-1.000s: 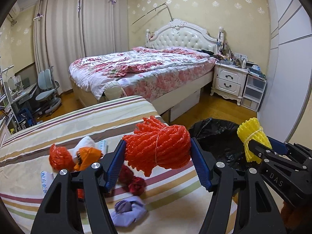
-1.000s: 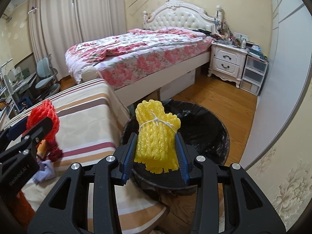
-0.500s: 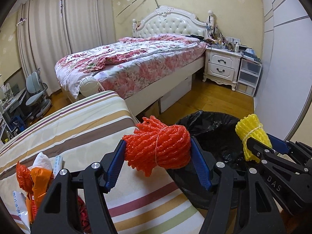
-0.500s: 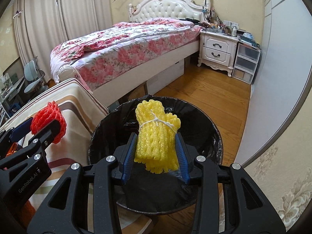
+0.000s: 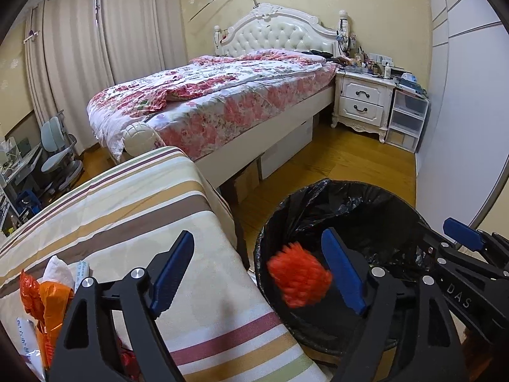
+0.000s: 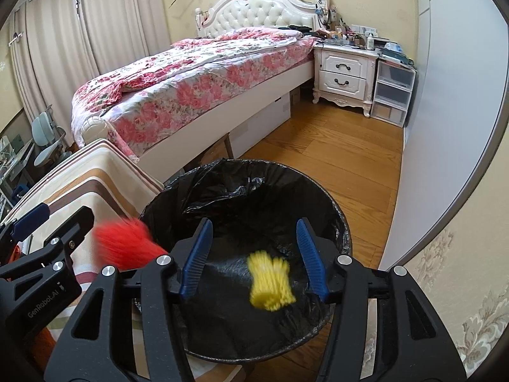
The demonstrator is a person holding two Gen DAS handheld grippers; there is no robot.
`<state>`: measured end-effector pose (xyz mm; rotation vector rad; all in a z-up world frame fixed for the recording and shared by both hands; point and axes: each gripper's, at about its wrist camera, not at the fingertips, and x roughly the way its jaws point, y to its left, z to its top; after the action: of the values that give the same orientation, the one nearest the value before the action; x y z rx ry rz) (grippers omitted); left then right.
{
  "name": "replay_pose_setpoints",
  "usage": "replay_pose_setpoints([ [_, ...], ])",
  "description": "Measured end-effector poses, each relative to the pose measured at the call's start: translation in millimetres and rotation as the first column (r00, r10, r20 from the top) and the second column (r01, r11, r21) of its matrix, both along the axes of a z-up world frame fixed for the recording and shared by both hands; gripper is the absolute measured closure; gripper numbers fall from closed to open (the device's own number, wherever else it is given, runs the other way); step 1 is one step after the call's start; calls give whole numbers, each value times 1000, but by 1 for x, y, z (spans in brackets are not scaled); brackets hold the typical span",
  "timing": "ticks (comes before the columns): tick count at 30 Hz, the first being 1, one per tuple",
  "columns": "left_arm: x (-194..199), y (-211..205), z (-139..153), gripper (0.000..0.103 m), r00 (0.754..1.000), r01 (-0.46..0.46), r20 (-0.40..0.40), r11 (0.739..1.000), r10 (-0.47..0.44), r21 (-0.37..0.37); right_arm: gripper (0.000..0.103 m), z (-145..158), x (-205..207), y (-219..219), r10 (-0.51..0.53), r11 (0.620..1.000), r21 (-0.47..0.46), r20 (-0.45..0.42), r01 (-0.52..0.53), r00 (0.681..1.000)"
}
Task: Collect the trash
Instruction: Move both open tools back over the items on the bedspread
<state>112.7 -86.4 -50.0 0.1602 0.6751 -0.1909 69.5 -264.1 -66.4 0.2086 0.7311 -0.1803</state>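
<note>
On the striped cloth-covered table [image 5: 133,210] at far left, you see the trash not yet collected: crumpled orange plastic wrappers [image 5: 41,293] and a white tissue [image 5: 57,269], lying near the table's left edge. To their right, your left gripper [image 5: 257,270] stands with its blue-padded jaws spread wide; they have just been opening, and nothing is pinched between them. The red foam-net bundle [image 5: 299,281] is between the pads but clear of both, blurred, which reads as a piece in free fall. It is placed over the near rim of the round bin lined with a black plastic bag [image 5: 350,197], just beside the table's edge, presumably so that anything you let go drops straight inside.

Further right, your right gripper [image 6: 254,254] hovers above the same bin's mouth, jaws likewise parted and just opened. The yellow foam-net bundle [image 6: 270,283] is loose between them, touching neither pad, blurred against the black liner below. From this view the red bundle appears at the bin's left rim, so whether it lands fully inside cannot be told yet.

Both grippers tilt downward toward the bag, an attitude suited to releasing rather than carrying. Judged from this, the drop is under way and the table still needs you.
</note>
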Motion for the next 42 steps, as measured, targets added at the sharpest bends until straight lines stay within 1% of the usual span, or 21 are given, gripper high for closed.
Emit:
replay_pose_setpoints([
  [5, -5, 5, 2, 20, 1000, -18, 9, 1000, 18, 4, 49, 4, -6, 1, -7, 1000, -5, 5, 7, 1000],
  [11, -16, 15, 8, 20, 999, -34, 14, 999, 34, 0, 48, 8, -14, 6, -5, 1000, -7, 6, 5, 1000],
  [14, -22, 22, 14, 20, 999, -45, 19, 999, 45, -8, 45, 11, -21, 11, 0, 1000, -9, 12, 0, 1000],
  [15, -25, 26, 16, 20, 999, -50, 20, 999, 50, -10, 43, 12, -23, 14, 2, 1000, -9, 13, -2, 1000],
  [26, -69, 72, 31, 20, 992, -123, 39, 992, 123, -11, 41, 21, -53, 51, 68, 998, -6, 18, -68, 998],
  [34, -103, 121, 30, 20, 976, -215, 44, 977, 215, 1, 41, 24, -77, 85, 136, 991, -16, 22, -136, 990],
  [42, -129, 172, 27, 20, 946, -323, 31, 946, 323, -4, 40, 27, -95, 125, 220, 975, -30, 27, -220, 975],
])
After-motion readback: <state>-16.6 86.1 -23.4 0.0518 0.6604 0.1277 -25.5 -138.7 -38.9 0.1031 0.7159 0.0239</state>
